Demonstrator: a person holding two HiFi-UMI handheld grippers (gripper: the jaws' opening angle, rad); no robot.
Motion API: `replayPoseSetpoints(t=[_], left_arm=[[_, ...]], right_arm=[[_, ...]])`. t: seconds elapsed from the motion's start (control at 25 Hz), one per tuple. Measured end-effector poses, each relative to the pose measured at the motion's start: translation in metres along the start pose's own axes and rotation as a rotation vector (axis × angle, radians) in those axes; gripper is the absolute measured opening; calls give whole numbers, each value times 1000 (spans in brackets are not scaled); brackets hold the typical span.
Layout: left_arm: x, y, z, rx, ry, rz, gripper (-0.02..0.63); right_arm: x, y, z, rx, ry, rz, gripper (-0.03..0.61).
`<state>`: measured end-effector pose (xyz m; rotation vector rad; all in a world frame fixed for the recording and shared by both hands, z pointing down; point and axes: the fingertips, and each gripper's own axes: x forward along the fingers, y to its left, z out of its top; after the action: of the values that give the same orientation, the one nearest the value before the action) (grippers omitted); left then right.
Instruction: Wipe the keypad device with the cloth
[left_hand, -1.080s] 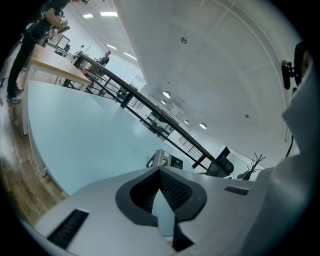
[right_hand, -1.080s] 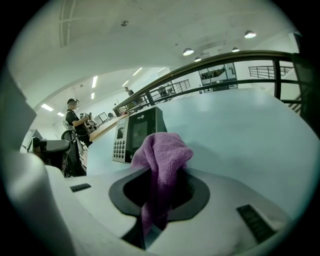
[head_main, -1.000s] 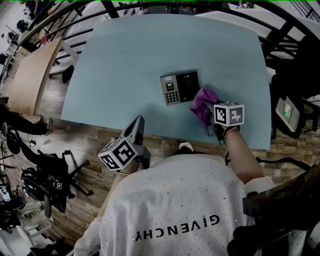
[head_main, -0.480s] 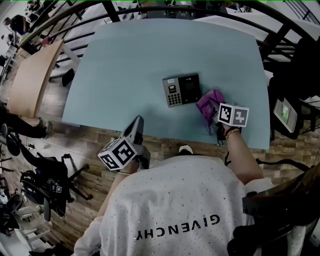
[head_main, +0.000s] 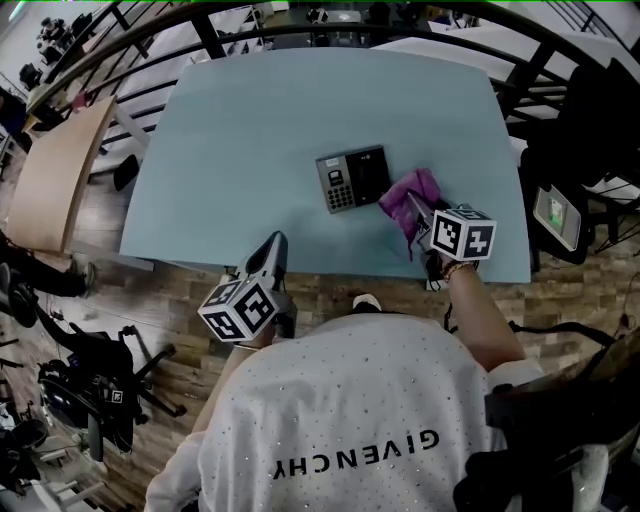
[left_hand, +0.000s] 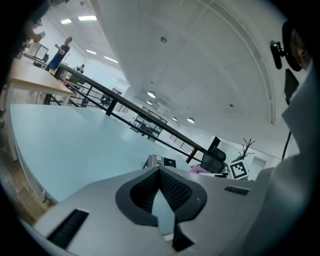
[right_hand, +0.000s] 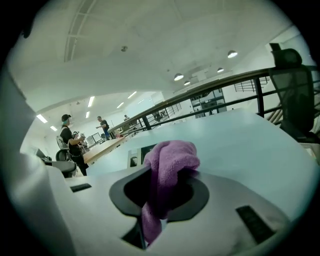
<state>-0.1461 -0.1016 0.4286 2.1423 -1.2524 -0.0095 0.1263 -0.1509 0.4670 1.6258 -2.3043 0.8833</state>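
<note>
The right gripper (head_main: 410, 206) clamps the cloth (head_main: 420, 186), just beside the keypad's (head_main: 353, 178) right edge on the table (head_main: 250, 120); the left gripper (head_main: 273, 248) hangs over the near edge, jaws together, empty.

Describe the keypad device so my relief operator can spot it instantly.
On the pale blue table, look right of centre. The keypad device lies flat there, just left of the purple cloth in the right gripper. It is a grey slab: buttons left, dark screen right.

Pale-blue table (head_main: 250, 130) in front of me; keypad device (head_main: 353, 179) lies flat on it, approx 5 o'clock of ctr.
</note>
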Motion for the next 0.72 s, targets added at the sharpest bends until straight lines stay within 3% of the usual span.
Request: replayPoseSetpoints(t=[0.28,0.72], left_arm=[[-13,-11,-10,6,30,-55,5],[-51,-18,-43,-23,96,-118,5]], right_arm=[[-38,27,16,-3,-125,-10,64],[-97,41,-38,43,-166,-65,63]])
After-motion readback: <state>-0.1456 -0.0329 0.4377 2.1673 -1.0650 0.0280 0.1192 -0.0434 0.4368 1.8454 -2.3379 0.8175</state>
